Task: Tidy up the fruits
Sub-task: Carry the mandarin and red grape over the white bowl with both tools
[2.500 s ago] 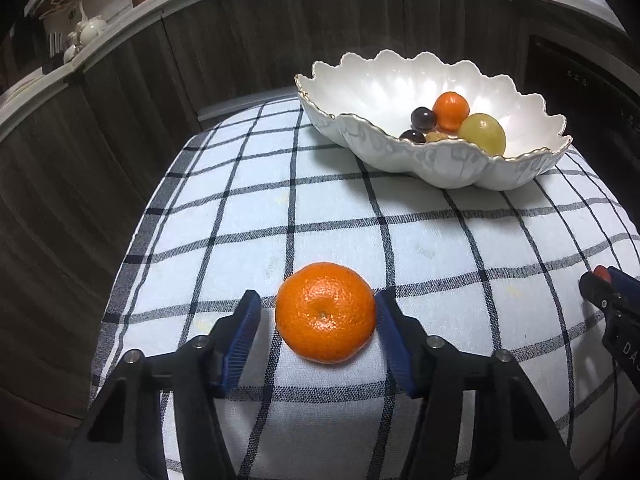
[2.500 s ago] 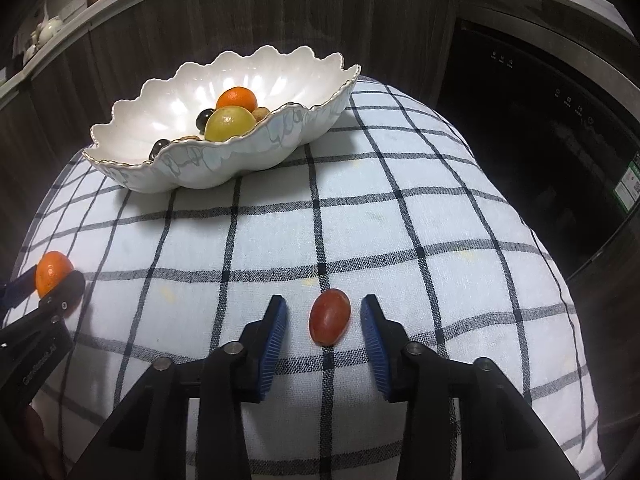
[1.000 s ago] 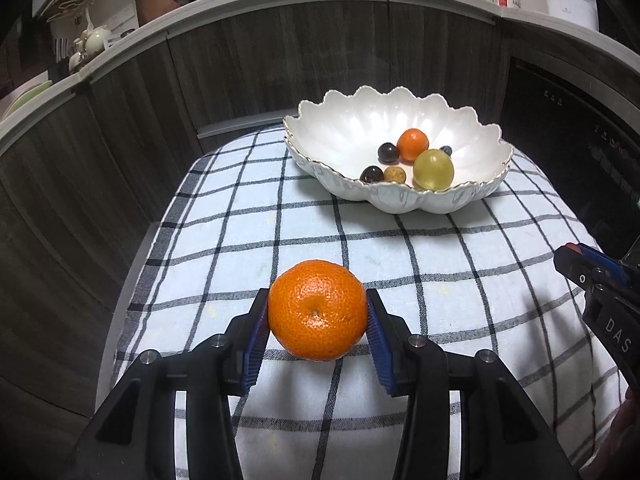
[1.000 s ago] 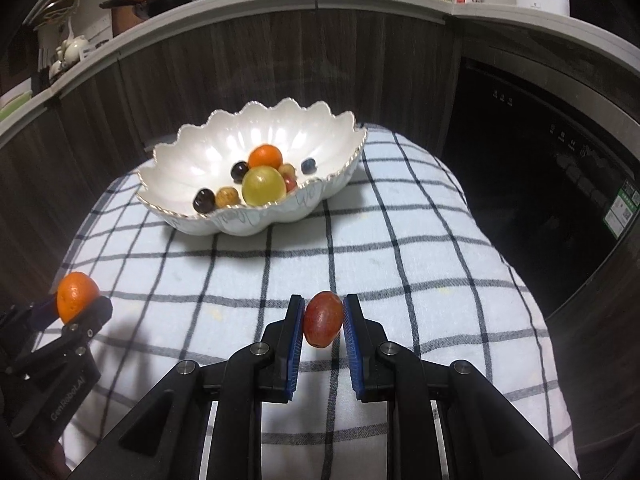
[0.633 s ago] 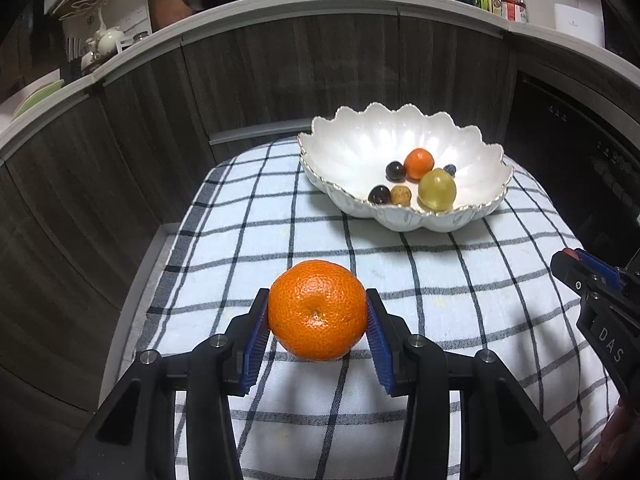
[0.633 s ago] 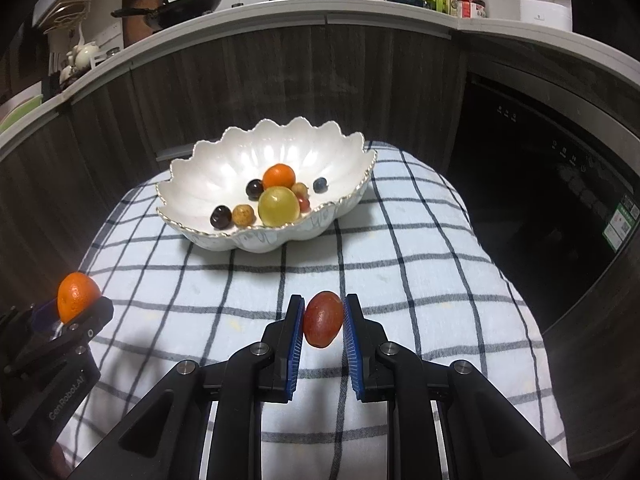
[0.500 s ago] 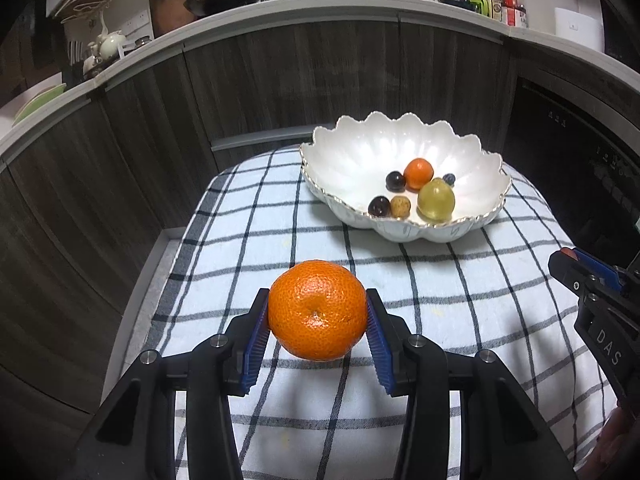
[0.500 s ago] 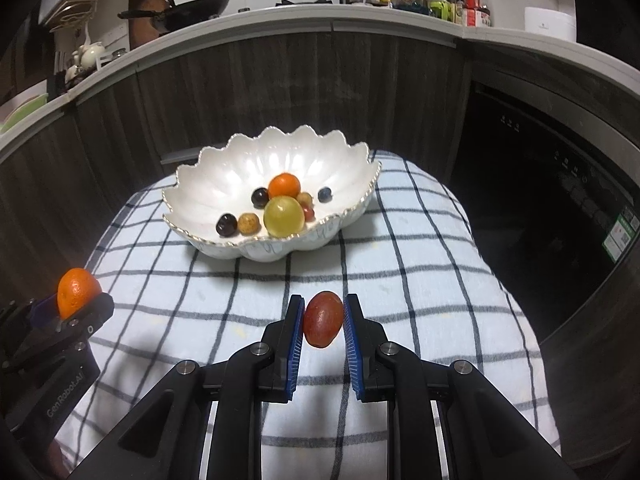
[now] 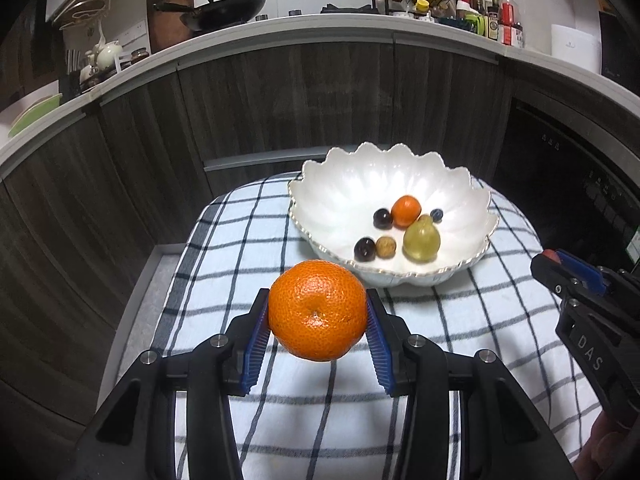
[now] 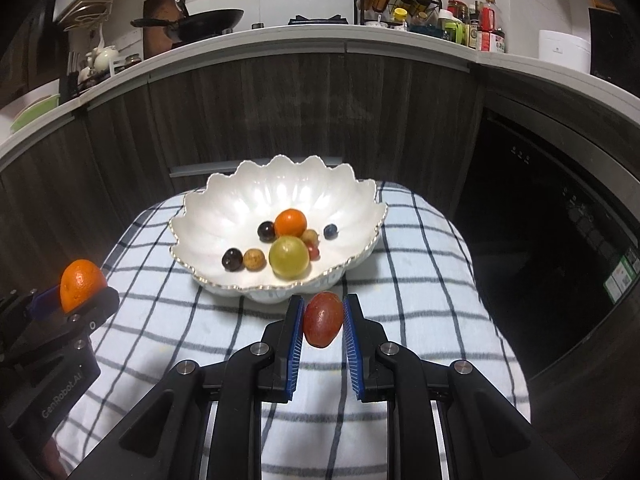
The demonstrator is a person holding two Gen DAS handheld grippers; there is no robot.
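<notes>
My left gripper (image 9: pixel 318 320) is shut on a large orange mandarin (image 9: pixel 317 309), held in the air above the checked cloth (image 9: pixel 248 248). My right gripper (image 10: pixel 322 322) is shut on a small red oval fruit (image 10: pixel 322 319), also clear of the cloth. Ahead of both stands a white scalloped bowl (image 9: pixel 344 188) holding a small orange (image 9: pixel 405 211), a yellow-green round fruit (image 9: pixel 421 242), dark grapes and a few other small fruits. In the right wrist view the left gripper (image 10: pixel 86 296) with the mandarin (image 10: pixel 82 285) shows at the left edge; the bowl (image 10: pixel 224 208) sits just beyond the red fruit.
The checked cloth (image 10: pixel 424 264) covers a small table that drops off on all sides. Dark wood cabinet fronts (image 9: pixel 280 96) curve behind it, under a counter with a black pan (image 9: pixel 224 12) and spice bottles (image 9: pixel 492 20). A dark appliance front (image 10: pixel 560 208) stands at the right.
Both grippers closed on their fruits and rose off the cloth. Over the last second they kept climbing, so the bowl sits lower in view and more of the counter shows.
</notes>
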